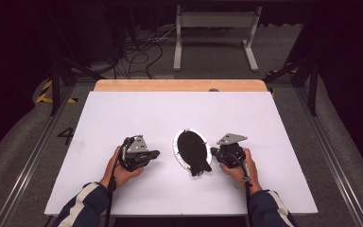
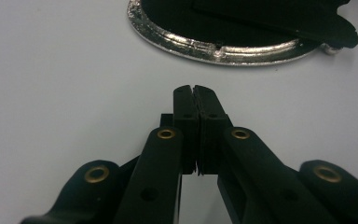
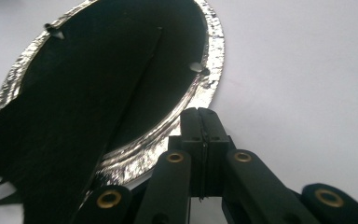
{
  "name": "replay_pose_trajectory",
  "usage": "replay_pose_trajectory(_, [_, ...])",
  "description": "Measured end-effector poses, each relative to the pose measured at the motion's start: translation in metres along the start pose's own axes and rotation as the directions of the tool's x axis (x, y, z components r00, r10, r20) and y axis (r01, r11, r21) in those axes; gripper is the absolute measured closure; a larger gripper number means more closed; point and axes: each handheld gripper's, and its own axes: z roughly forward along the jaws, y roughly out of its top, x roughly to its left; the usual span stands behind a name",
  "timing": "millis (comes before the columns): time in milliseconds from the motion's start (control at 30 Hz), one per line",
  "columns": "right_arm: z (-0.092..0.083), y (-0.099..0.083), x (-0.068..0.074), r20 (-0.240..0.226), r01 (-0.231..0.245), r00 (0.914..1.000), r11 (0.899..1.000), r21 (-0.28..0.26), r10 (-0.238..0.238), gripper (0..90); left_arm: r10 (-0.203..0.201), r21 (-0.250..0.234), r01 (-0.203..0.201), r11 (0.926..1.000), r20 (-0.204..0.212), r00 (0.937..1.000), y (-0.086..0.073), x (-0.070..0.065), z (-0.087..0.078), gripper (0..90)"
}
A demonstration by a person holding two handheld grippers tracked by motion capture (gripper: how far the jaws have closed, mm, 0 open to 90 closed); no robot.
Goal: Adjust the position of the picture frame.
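Observation:
An oval silver-rimmed frame (image 1: pixel 179 153) with a black back panel (image 1: pixel 192 150) lies face down near the middle of the white table. A black stand flap (image 3: pixel 74 154) lies along the panel and overhangs the rim at the near end. My left gripper (image 1: pixel 155 153) rests to the left of the frame, jaws shut and empty, pointing at its rim (image 2: pixel 223 49). On the frame's right side my right gripper (image 1: pixel 213 152) is shut with nothing between its jaws, its tips just beside the silver rim (image 3: pixel 200 93).
The white table top (image 1: pixel 137 113) has bare room all round the frame. A wooden strip (image 1: pixel 179 85) runs along its far edge. Beyond it stand a white metal stand (image 1: pixel 215 28) and loose cables (image 1: pixel 137 52) on the floor.

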Motion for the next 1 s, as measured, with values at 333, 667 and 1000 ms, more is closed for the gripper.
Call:
replay_pose_trajectory(333, [-0.012, -0.013, 0.026, -0.054, 0.024, 0.9982, 1.0, -0.013, -0.025, 90.0, -0.011, 0.021, 0.011, 0.9997, 0.004, 0.9999, 0.007, -0.005, 0.012, 88.0])
replay_pose_trajectory(667, [-0.019, -0.02, 0.045, -0.078, -0.01, 0.9969, 1.0, -0.021, 0.008, 90.0, -0.002, 0.045, 0.001, 0.999, 0.016, 0.9999, 0.011, -0.013, 0.021, 88.0])
replay_pose_trajectory(1000, [-0.021, -0.024, 0.067, -0.084, 0.015, 0.9963, 0.999, -0.036, -0.018, 90.0, 0.022, 0.054, -0.023, 0.9983, 0.023, 0.9995, 0.01, -0.015, 0.025, 88.5])
